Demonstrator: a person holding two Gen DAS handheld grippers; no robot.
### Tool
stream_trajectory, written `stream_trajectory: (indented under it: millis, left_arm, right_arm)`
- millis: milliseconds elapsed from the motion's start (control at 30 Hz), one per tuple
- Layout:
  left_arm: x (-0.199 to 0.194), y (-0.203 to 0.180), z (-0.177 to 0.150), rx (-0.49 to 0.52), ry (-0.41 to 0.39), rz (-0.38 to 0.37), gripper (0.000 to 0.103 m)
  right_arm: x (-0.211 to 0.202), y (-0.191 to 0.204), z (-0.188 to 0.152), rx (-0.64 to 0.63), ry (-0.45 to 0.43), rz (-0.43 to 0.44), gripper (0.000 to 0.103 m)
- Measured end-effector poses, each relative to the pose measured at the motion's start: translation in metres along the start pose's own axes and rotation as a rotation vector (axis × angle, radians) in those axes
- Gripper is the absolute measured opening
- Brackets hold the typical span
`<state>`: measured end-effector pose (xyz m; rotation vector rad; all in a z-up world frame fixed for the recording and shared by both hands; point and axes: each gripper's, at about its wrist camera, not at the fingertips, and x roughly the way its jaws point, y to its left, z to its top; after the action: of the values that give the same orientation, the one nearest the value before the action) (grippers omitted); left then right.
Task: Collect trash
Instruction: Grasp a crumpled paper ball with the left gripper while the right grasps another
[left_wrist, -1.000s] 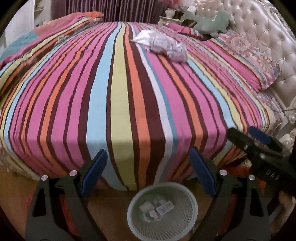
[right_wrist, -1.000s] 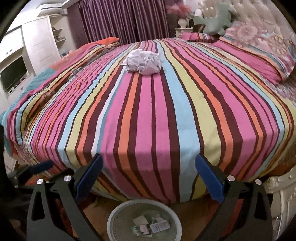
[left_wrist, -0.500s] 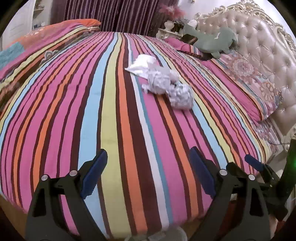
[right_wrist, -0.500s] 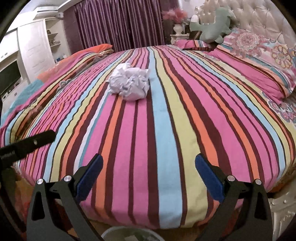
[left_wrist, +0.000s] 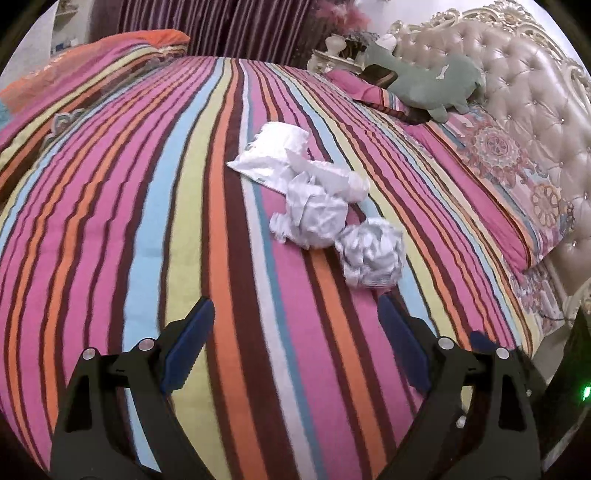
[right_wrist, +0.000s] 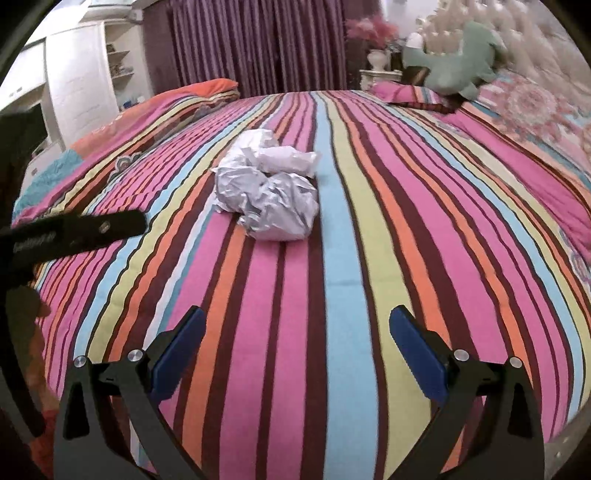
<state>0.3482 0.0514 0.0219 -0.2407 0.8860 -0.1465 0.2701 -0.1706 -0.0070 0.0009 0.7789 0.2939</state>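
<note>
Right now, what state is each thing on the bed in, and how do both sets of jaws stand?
Nearest crumpled white paper ball: lying loose on the bed, not gripped.
Middle crumpled white paper wad: loose, touching the nearest ball.
Flat white plastic wrapper: lying flat behind the wads.
Striped bedspread: spread out.
Left gripper: jaws open, empty.
Right gripper: jaws open, empty.

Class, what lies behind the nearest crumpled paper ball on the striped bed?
Behind the nearest paper ball sits a second crumpled ball, then a flatter white wrapper. Whatever lies beneath them is covered.
</note>
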Motion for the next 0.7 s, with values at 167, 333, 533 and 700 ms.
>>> stream_trajectory:
  millis: [167, 333, 533, 700]
  left_arm:
    - [0.027, -0.007, 0.033, 0.021, 0.031, -0.006, 0.087]
    - [0.059, -0.009, 0.058, 0.011, 0.092, -0.053, 0.087]
    - [0.094, -0.014, 0.073, 0.023, 0.17, -0.058, 0.087]
    - [0.114, -0.019, 0.078, 0.048, 0.218, -0.059, 0.087]
  right_arm:
    - [0.019, 0.009, 0.017, -0.03, 0.006, 0.021, 0.095]
    - [0.039, 0.01, 0.034, -0.038, 0.024, 0.042, 0.095]
    - [0.054, 0.013, 0.052, -0.034, 0.013, 0.059, 0.095]
    - [0.068, 0.013, 0.056, -0.043, 0.015, 0.055, 0.095]
